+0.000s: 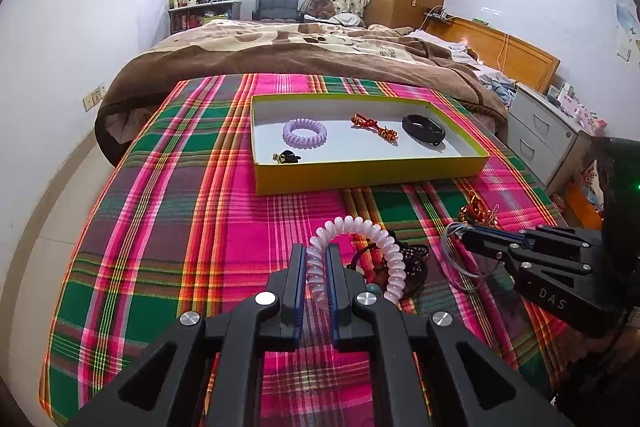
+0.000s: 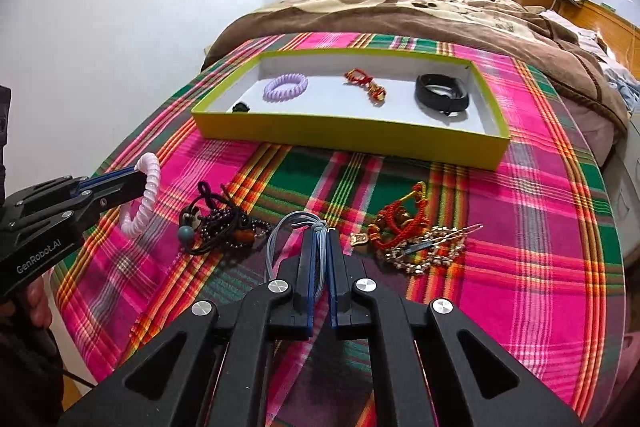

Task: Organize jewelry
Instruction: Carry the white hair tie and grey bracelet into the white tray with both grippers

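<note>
The pink coil hair tie (image 1: 352, 247) is clamped in the left gripper (image 1: 317, 259), lifted off the plaid cloth (image 1: 180, 187) near its front edge. The right gripper (image 2: 319, 247), angled downward, is clamped on a grey cord loop (image 2: 288, 231) beside a tangle of bracelets (image 2: 412, 235). The yellow tray (image 2: 360, 135) lies toward the far edge.

Small black trinket (image 2: 241, 107) half hidden behind yellow tray (image 2: 344, 133) wall, kind unclear; dark bead tangle (image 1: 412, 261) partly behind pink coil bracelet (image 1: 352, 239); grey cord loop (image 2: 296, 227) lower part covered by right gripper (image 2: 319, 239); hand (image 2: 38, 301) cut by edge.
</note>
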The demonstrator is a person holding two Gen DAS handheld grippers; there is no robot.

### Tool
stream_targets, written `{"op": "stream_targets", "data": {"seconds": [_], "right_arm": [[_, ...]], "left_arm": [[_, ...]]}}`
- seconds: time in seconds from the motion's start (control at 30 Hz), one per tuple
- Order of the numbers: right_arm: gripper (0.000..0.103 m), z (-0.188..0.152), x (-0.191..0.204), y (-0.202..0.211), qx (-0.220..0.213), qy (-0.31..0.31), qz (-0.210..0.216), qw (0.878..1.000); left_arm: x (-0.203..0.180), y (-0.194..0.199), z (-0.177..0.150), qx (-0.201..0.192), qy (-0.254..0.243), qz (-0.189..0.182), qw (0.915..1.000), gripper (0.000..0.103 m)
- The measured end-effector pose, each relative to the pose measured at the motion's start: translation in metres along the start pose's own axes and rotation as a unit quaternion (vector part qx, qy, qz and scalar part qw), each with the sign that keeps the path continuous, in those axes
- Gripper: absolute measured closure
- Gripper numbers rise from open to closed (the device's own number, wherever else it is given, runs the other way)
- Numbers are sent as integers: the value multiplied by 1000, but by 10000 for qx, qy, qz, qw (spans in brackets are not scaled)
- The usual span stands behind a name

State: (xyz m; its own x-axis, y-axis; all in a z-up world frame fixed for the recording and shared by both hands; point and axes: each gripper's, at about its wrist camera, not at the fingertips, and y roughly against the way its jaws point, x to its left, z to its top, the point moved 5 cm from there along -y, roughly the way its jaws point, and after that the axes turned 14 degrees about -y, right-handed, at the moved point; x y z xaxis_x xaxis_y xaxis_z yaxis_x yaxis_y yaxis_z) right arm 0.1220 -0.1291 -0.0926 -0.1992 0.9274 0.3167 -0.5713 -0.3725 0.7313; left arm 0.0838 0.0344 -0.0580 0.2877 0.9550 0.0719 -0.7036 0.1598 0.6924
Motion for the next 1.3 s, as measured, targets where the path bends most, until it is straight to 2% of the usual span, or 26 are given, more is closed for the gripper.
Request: {"op": "stream_targets", "data": {"seconds": [0.4, 0.67, 0.97, 1.3], "right_arm": [[99, 28, -10, 25, -453, -250, -45, 9987], [99, 66, -22, 32, -744, -355, -192, 9964], [99, 105, -31, 14, -802, -418, -386, 9952], [99, 124, -40, -24, -591, -393, -536, 9960]], "left_arm": [[3, 4, 25, -158, -16, 14, 9999, 94], [14, -6, 61, -277, -1, 76, 9996, 94], [24, -41, 95, -204, -19, 92, 9997, 94], [26, -92, 104, 79, 49, 23, 10000, 94]]}}
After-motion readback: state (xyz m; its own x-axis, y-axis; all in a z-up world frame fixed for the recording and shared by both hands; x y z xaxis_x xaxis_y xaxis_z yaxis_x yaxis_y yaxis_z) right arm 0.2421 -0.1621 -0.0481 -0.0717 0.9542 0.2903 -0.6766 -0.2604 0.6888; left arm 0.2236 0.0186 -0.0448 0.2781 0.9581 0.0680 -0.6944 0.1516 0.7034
